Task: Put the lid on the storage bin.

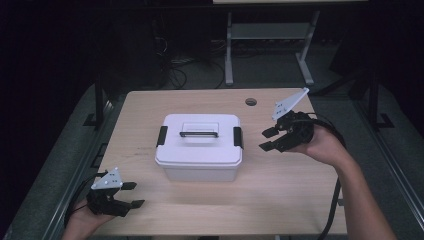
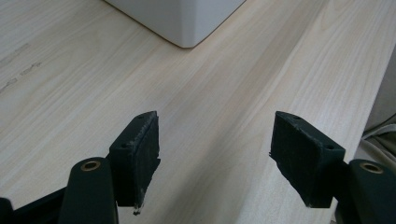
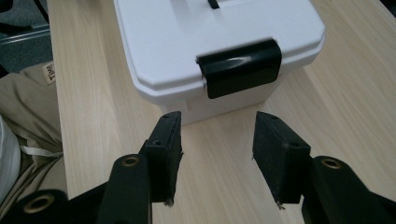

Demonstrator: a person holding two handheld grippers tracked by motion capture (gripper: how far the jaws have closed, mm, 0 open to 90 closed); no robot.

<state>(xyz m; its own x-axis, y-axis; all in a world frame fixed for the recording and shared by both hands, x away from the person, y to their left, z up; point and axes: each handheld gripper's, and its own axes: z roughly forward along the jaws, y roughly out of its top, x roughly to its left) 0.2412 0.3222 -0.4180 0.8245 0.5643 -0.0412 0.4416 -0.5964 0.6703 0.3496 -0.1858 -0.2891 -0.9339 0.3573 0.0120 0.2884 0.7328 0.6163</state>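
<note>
The setting was a lab or test room: a bare wooden worktable point(image 1: 280, 200), a second metal-framed desk point(image 1: 265, 30), loose floor cables point(image 1: 175, 70), dark surroundings.

Light wooden table point(image 1: 280, 195) carries 1 white lidded box point(image 1: 199, 146).

Left gripper point(image 1: 131, 194) sits at lower left of the high view, held in a hand point(image 1: 85, 220) entering from the bottom edge; jaws spread wide, nothing between them, pointing right. Right gripper point(image 1: 268, 138) at centre right, jaws parted and empty, pointing left, gripped by the right hand point(image 1: 320, 145). Right forearm point(image 1: 360, 200) runs down to the lower right corner. Cables trail from both.
</note>
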